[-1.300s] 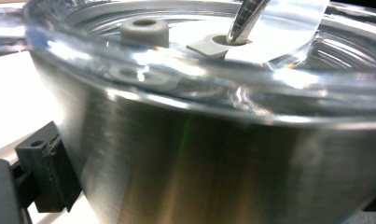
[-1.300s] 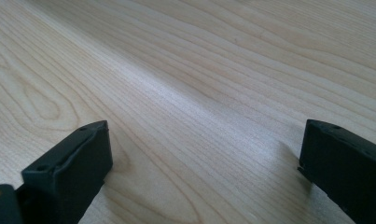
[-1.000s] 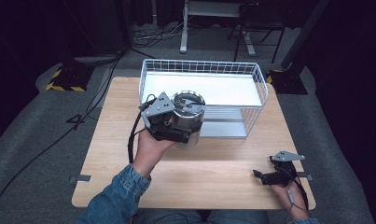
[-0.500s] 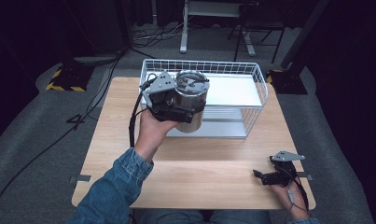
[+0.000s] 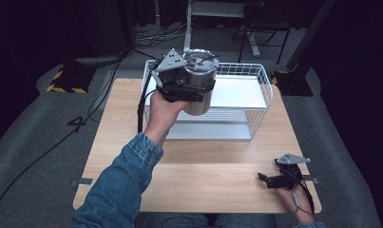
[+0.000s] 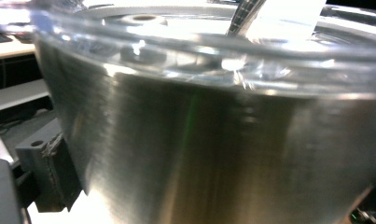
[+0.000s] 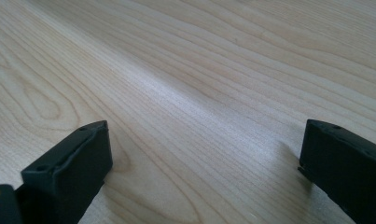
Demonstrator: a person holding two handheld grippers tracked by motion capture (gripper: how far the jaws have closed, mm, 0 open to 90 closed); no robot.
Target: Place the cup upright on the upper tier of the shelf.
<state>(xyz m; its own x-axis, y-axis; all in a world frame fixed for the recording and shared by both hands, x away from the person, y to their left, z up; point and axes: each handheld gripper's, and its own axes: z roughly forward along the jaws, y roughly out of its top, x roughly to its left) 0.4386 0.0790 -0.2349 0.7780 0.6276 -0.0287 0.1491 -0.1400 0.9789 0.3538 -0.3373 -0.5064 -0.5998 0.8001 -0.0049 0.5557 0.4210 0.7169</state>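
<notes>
Fingers [image 6: 45,177] of the left gripper [image 5: 186,88] are clamped on the steel pot [image 5: 201,88], held aloft over the wire basket [image 5: 263,78], so lifting looks done, lowering remains, while the right gripper [image 5: 267,179] is rested spread on the table [image 5: 203,175].

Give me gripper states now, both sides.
Left gripper: shut on the steel pot, held above the wire basket.
Right gripper: open, empty, at the table.

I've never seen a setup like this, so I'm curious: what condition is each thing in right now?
Steel pot: lidded with glass, upright, lifted over the basket.
Left claw: shut on the pot, raised.
Right claw: open, holding nothing, low over the table.
Wire basket: upright on the table, nothing inside.
</notes>
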